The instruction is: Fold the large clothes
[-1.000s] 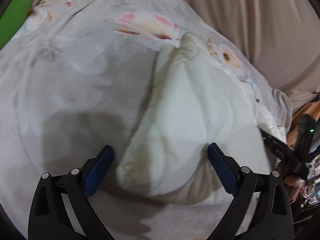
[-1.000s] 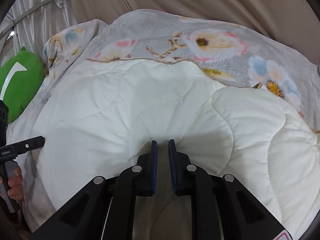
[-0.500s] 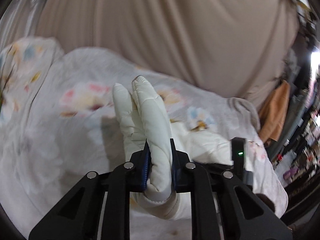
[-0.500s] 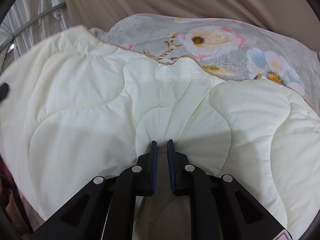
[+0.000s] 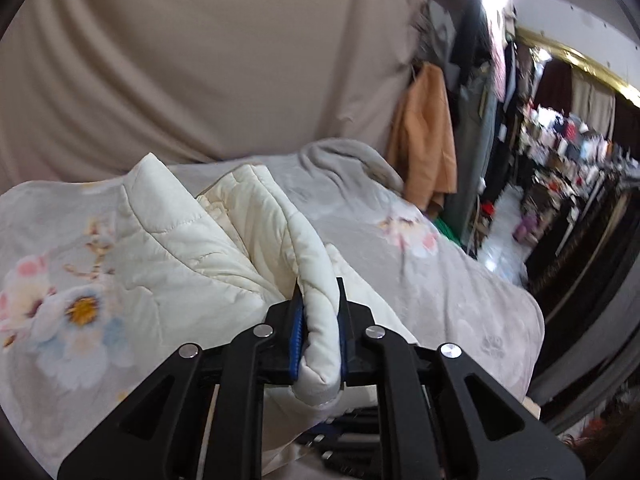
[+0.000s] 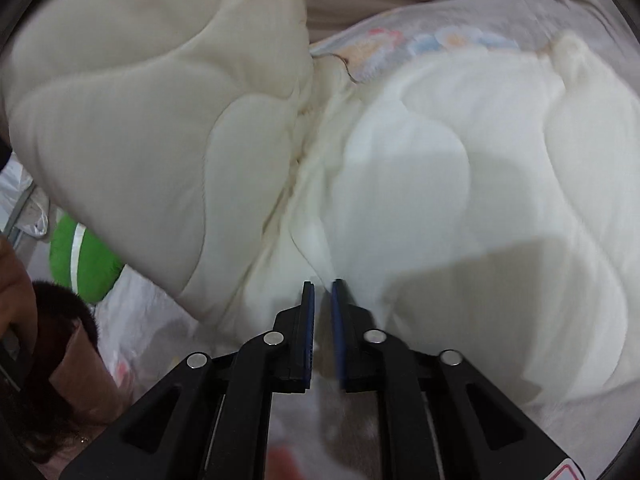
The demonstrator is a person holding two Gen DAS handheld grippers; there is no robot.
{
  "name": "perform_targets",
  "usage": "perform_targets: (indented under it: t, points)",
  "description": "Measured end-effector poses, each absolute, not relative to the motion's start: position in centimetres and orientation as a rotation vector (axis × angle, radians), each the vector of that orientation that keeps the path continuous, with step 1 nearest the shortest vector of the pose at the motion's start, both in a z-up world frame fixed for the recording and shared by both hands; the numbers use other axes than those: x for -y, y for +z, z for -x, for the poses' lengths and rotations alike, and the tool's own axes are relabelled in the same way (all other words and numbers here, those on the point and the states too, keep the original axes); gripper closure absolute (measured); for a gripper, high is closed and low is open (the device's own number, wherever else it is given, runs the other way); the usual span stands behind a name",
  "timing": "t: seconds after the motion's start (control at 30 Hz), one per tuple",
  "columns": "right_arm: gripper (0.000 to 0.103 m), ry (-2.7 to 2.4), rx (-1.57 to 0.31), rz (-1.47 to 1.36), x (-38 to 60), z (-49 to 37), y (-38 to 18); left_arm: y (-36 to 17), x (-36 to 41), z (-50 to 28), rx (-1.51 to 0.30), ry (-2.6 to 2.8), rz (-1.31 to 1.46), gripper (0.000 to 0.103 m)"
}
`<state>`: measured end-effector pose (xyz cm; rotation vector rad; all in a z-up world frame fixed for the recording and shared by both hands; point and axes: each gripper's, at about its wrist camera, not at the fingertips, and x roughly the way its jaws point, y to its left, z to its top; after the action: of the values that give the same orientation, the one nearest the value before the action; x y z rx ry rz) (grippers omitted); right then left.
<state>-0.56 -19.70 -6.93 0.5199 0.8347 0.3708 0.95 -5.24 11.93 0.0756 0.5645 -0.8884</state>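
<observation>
A cream quilted garment (image 5: 208, 248) lies on a grey floral bedspread (image 5: 440, 280). My left gripper (image 5: 319, 312) is shut on a thick folded edge of the garment and holds it lifted above the bed. In the right wrist view the garment (image 6: 460, 168) fills the frame, and its left part (image 6: 140, 112) hangs raised and folded over toward the middle. My right gripper (image 6: 322, 300) has its jaws nearly together at the garment's near edge, with cloth between them.
A beige curtain (image 5: 200, 60) hangs behind the bed. An orange garment (image 5: 424, 140) hangs at the right, beside cluttered shelves (image 5: 560, 168). A green cushion (image 6: 80, 260) lies at the left under the raised cloth. A person's arm (image 6: 16, 292) shows at the left edge.
My left gripper shut on the garment's edge, lifted it and swung it to the right. In the right wrist view the lifted left part has come over toward the middle.
</observation>
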Motion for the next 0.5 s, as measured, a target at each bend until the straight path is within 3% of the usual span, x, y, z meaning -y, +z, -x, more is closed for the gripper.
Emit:
perform_targets:
  t: [0.17,0.37,0.5]
  points:
    - [0.101,0.373,-0.794,-0.588,21.8,2.8,-6.9,8.1,11.2,-2.5,-0.673,-0.919,-0.138,0.092]
    - [0.088,0.213,-0.715,-0.646,28.0,8.0,-6.3,2.6,15.9,-3.3,-0.802,-0.917,-0.209,0.091]
    - [0.088,0.114,-0.630,-0.673,31.5,11.4,-4.6,-0.4,17.7,-2.9,-0.824,-0.894,-0.275,0.090]
